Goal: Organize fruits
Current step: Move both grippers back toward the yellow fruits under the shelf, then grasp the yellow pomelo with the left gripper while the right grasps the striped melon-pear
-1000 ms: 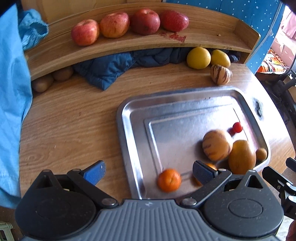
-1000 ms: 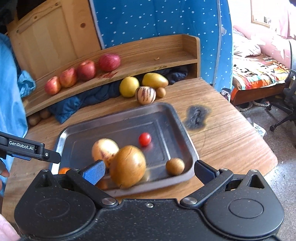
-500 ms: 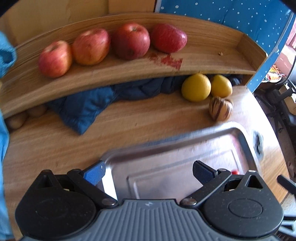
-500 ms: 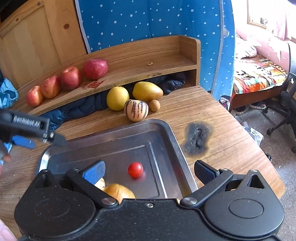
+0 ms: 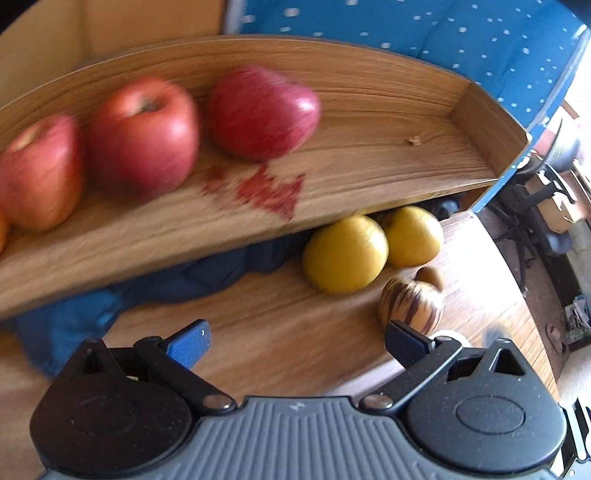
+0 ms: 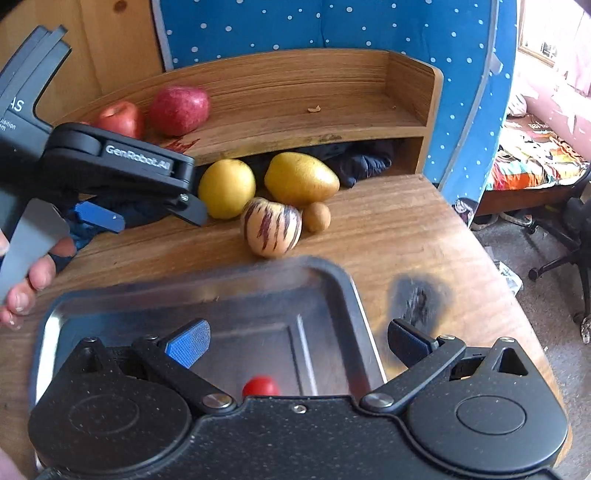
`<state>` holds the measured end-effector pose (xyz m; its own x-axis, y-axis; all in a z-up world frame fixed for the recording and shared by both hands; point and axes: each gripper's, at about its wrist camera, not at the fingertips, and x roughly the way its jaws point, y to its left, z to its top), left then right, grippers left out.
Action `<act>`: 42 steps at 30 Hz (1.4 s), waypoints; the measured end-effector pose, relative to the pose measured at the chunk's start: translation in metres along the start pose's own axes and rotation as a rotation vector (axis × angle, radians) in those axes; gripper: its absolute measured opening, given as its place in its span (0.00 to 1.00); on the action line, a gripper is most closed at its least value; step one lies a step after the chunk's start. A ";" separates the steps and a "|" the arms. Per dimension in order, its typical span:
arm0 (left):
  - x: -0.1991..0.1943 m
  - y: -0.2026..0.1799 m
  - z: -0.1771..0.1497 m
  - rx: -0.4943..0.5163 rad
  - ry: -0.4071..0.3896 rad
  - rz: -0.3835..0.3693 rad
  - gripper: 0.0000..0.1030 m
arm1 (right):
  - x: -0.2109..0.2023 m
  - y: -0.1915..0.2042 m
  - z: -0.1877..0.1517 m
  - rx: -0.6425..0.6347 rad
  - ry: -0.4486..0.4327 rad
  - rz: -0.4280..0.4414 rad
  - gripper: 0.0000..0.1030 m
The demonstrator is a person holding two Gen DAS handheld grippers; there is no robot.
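Note:
Three red apples [image 5: 140, 133] sit in a row on the wooden shelf [image 5: 369, 158]. Under its edge lie a round yellow fruit [image 5: 345, 253], an oval yellow fruit [image 6: 301, 179], a striped melon-like fruit [image 6: 271, 230] and a small brown fruit [image 6: 316, 217]. My left gripper [image 5: 297, 343] hangs open and empty over the table, short of the shelf and left of the striped fruit. The right wrist view shows the left gripper [image 6: 147, 218] in a hand. My right gripper [image 6: 295, 339] is open over the steel tray [image 6: 351, 295], above a cherry tomato [image 6: 260, 386].
A dark blue cloth [image 5: 207, 277] is bunched under the shelf. A black burn mark [image 6: 417, 299] stains the table right of the tray. Blue dotted fabric [image 6: 332, 26] hangs behind the shelf. An office chair [image 6: 569, 236] stands off the table's right edge.
The left gripper has moved forward off the tray toward the shelf, so the apples loom large. The right gripper has also advanced; the tray's larger fruits have dropped out of its view.

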<state>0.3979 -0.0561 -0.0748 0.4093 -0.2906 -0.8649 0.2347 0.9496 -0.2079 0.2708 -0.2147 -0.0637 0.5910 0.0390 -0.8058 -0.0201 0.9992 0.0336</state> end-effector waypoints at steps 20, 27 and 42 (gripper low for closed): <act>0.040 -0.005 0.029 -0.015 0.000 -0.138 0.99 | 0.048 0.023 0.038 -0.069 0.011 -0.061 0.99; 0.048 0.008 0.025 -0.176 0.011 -0.172 0.99 | 0.058 0.024 0.043 -0.094 0.014 -0.082 0.99; 0.044 0.034 0.024 -0.348 -0.018 -0.194 0.98 | 0.076 0.036 0.058 -0.163 -0.012 -0.036 0.78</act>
<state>0.4449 -0.0398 -0.1094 0.4031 -0.4677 -0.7866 -0.0026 0.8589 -0.5121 0.3620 -0.1765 -0.0893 0.6030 0.0043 -0.7977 -0.1290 0.9874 -0.0921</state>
